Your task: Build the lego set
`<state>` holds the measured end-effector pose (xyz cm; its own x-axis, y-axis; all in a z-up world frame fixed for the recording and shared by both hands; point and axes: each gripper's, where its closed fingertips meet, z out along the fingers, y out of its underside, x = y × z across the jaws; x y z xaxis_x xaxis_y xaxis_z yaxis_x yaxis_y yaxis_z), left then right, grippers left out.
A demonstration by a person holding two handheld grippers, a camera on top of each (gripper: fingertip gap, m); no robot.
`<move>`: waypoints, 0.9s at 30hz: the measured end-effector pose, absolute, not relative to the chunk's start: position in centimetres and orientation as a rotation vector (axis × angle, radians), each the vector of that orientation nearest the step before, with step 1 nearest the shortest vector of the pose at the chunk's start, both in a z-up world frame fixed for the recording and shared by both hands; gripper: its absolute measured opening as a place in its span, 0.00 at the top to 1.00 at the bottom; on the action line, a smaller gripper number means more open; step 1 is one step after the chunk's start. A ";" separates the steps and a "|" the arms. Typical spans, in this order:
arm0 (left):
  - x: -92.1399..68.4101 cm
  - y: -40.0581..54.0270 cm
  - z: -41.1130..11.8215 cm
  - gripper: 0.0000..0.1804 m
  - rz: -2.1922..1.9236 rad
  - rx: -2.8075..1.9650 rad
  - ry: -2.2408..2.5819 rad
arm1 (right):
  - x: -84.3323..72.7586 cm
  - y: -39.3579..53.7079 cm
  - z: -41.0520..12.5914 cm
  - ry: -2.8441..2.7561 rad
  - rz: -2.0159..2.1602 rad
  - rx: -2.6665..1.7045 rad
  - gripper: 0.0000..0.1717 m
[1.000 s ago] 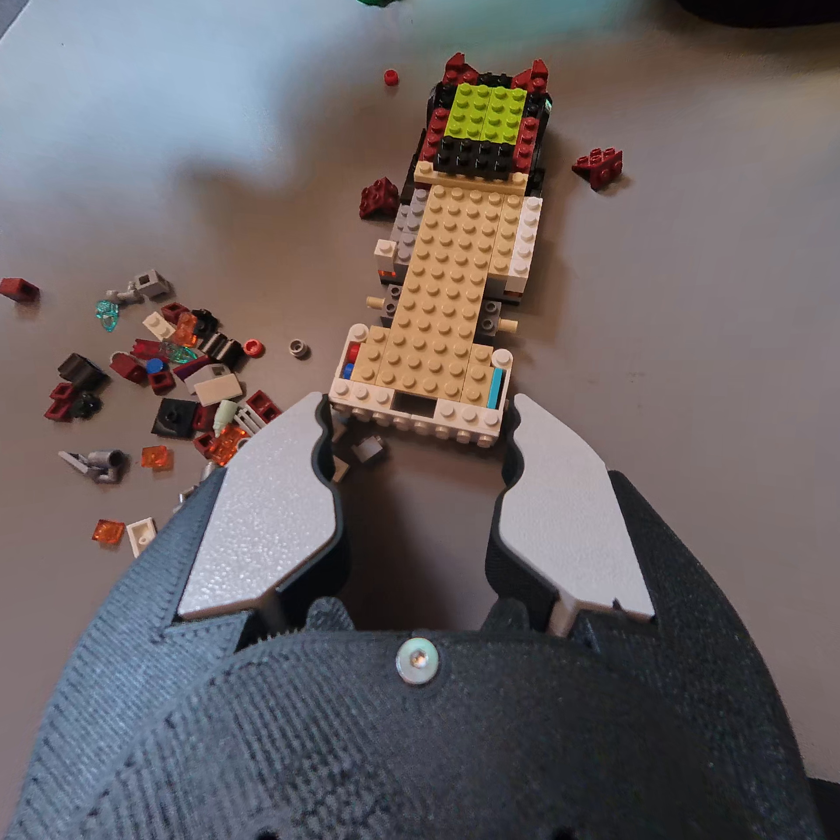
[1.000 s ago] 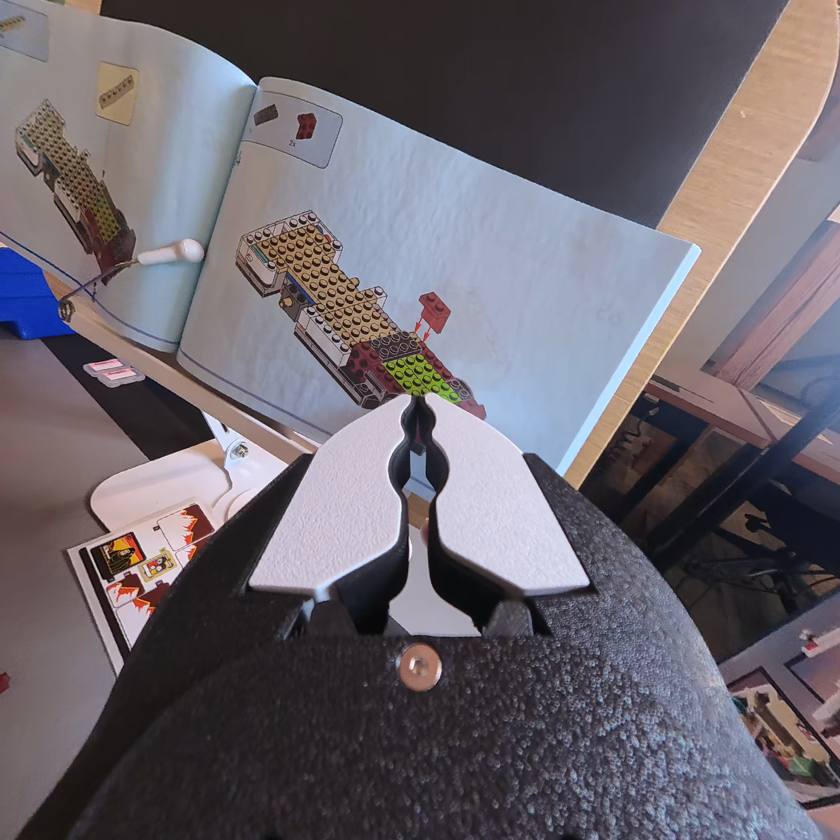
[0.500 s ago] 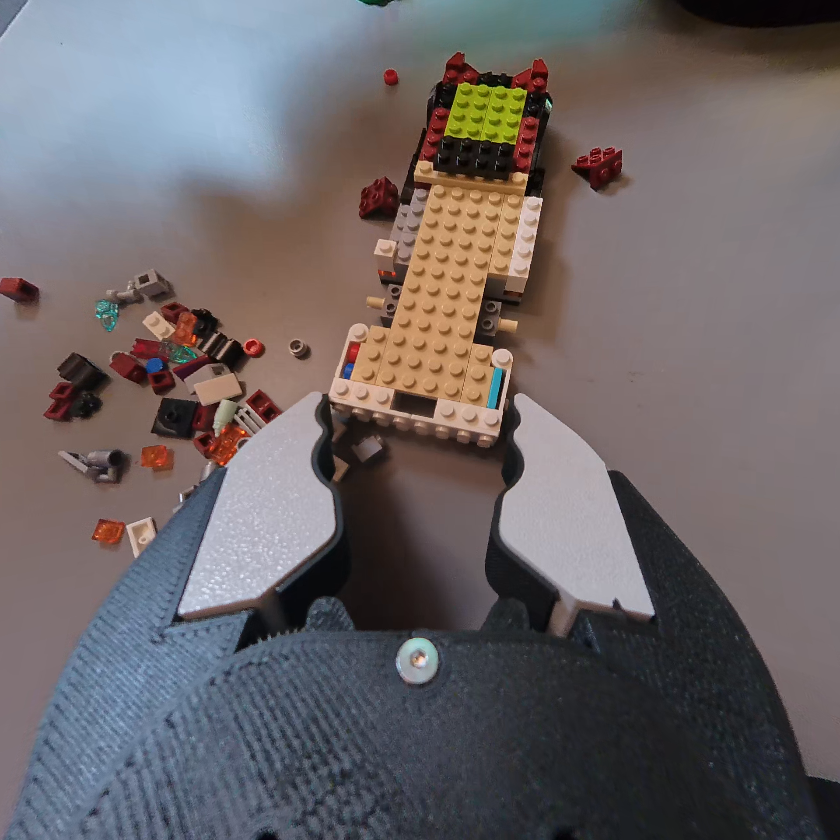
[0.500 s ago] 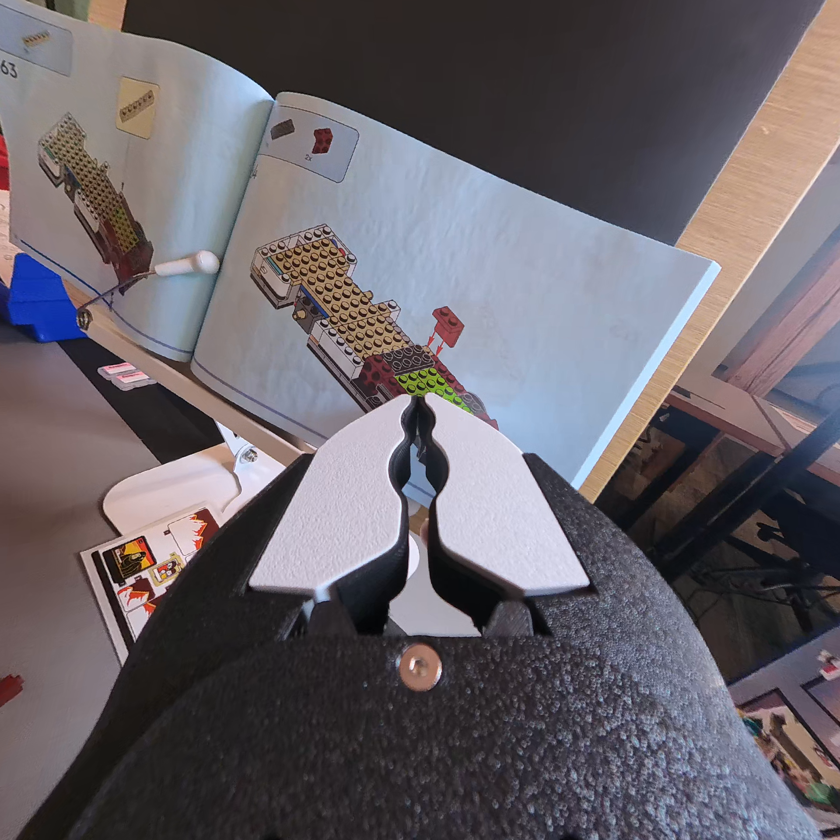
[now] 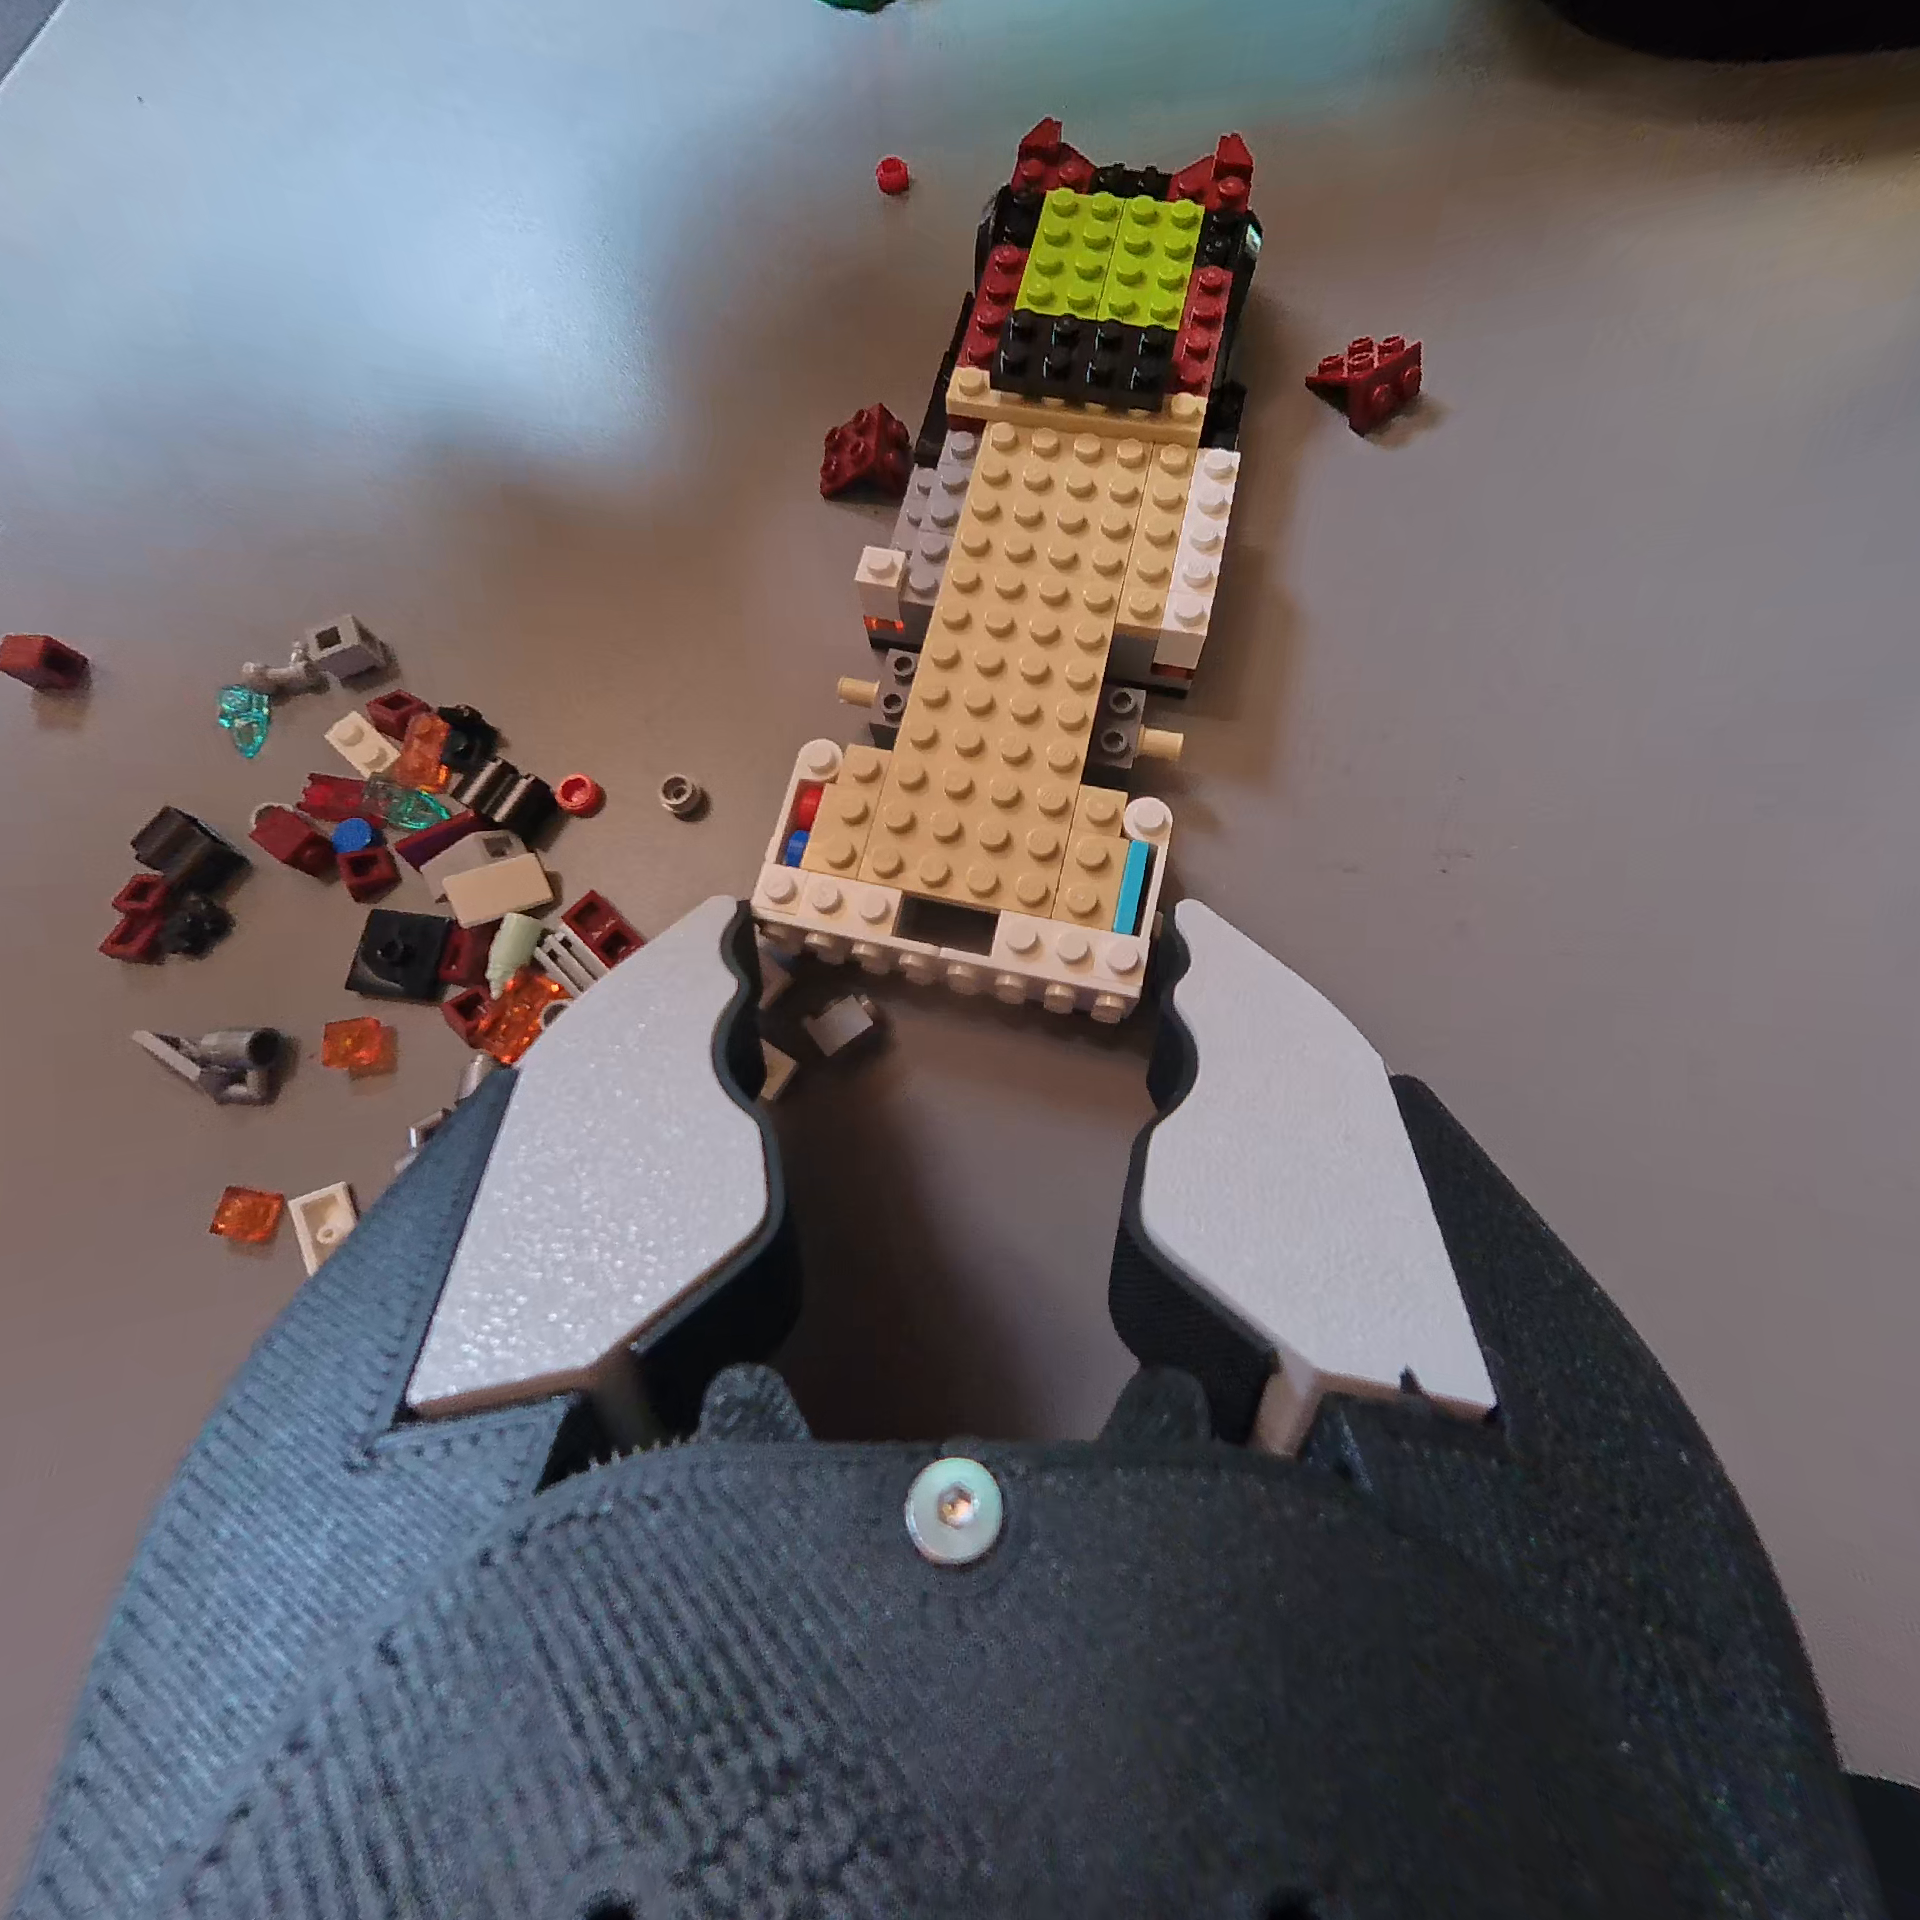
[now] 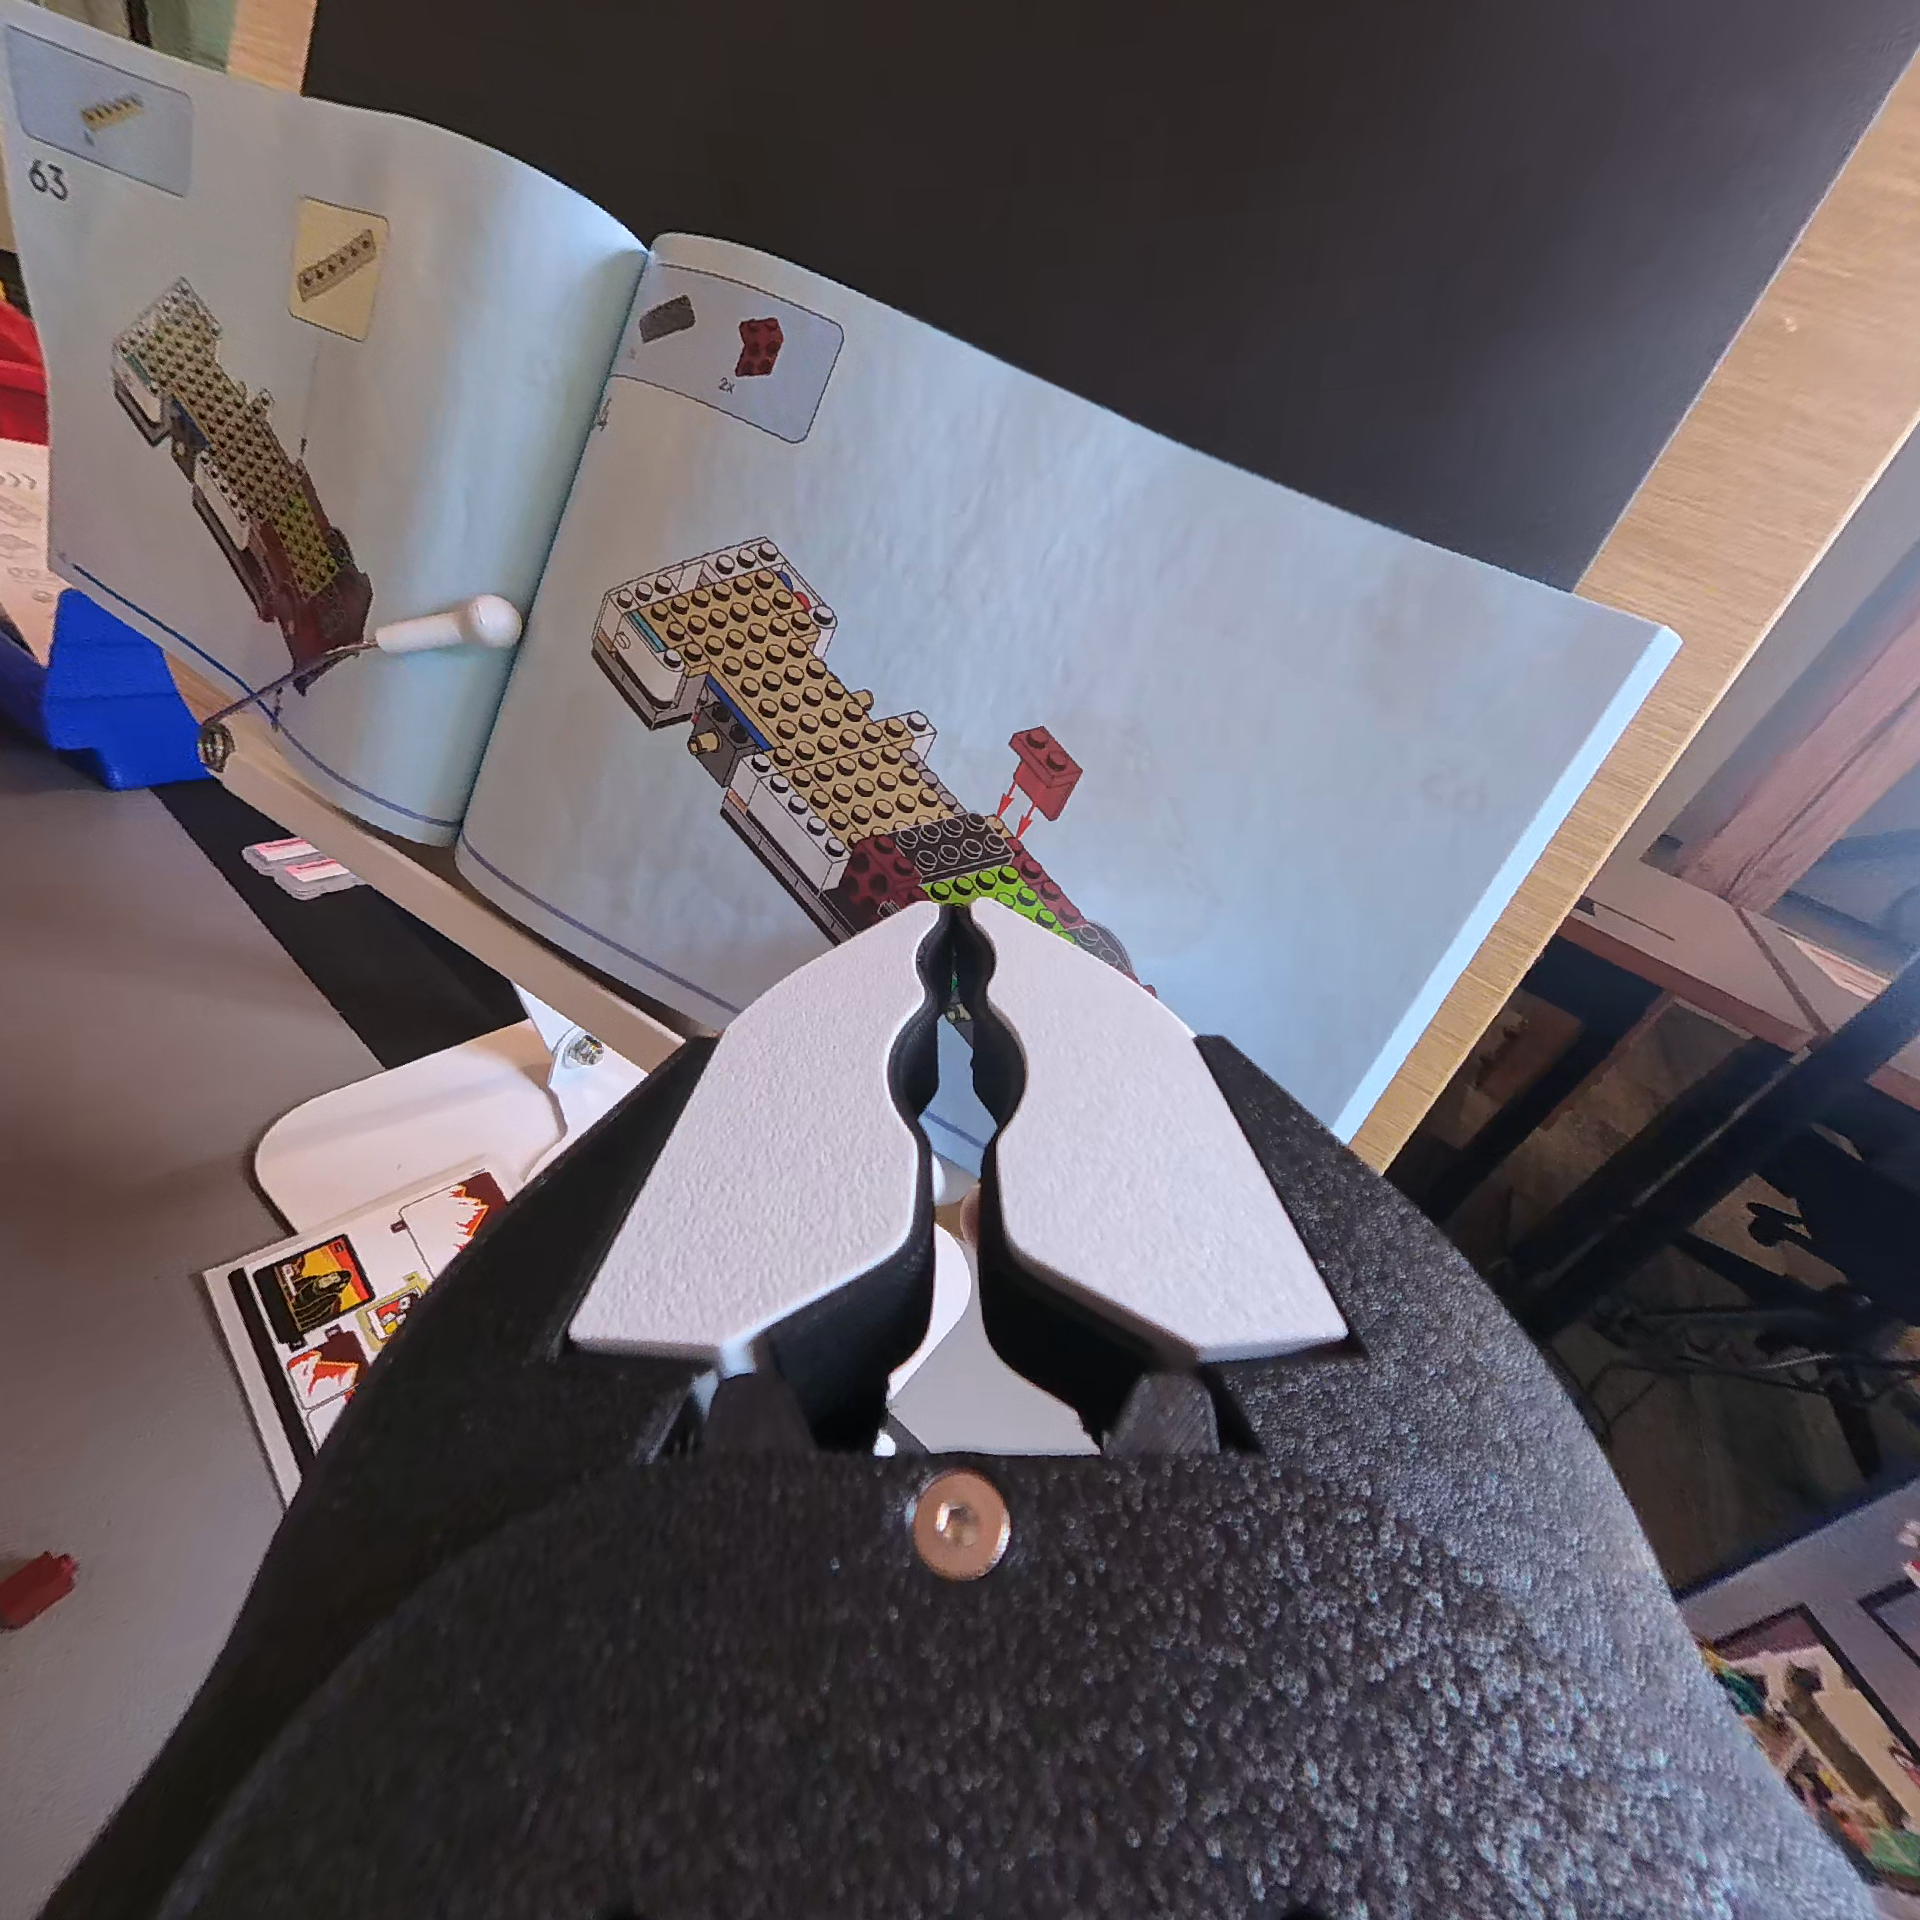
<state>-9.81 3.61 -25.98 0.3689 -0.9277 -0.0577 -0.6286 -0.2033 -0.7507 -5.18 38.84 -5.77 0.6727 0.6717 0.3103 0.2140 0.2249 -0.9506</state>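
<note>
The long brick model [image 5: 1049, 665] lay flat on the grey table [image 5: 1558, 727], studs up, so more bricks could go on top. Left of the model sat a heap of loose little bricks [image 5: 395, 852], close enough to reach. The left gripper [image 5: 954, 935] was wide open around the model's near white end. It looked like it was touching the sides, maybe to steady it. The right gripper [image 6: 958, 916] was closed with nothing visible in it, pointing at the open booklet [image 6: 1143, 675] propped on a stand, well away from the model.
</note>
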 end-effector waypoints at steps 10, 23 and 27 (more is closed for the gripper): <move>-9.8 3.7 -26.0 0.59 -0.539 -1.929 1.347 | -5.5 37.8 -5.5 -0.850 0.401 -1.328 1.00; -9.9 3.6 -26.0 0.59 -0.519 -1.941 1.354 | -2.5 15.4 -13.2 -1.570 0.642 -1.391 0.98; -9.9 3.6 -26.0 0.59 -0.518 -1.942 1.356 | 0.7 9.9 -18.1 -1.729 0.652 -1.497 1.00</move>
<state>-9.91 3.60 -26.02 0.3716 -0.9260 -0.0673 -0.6452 -0.2054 -0.7359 0.72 9.86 -18.06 -0.0401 0.9778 0.2056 0.5990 0.1882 -0.7783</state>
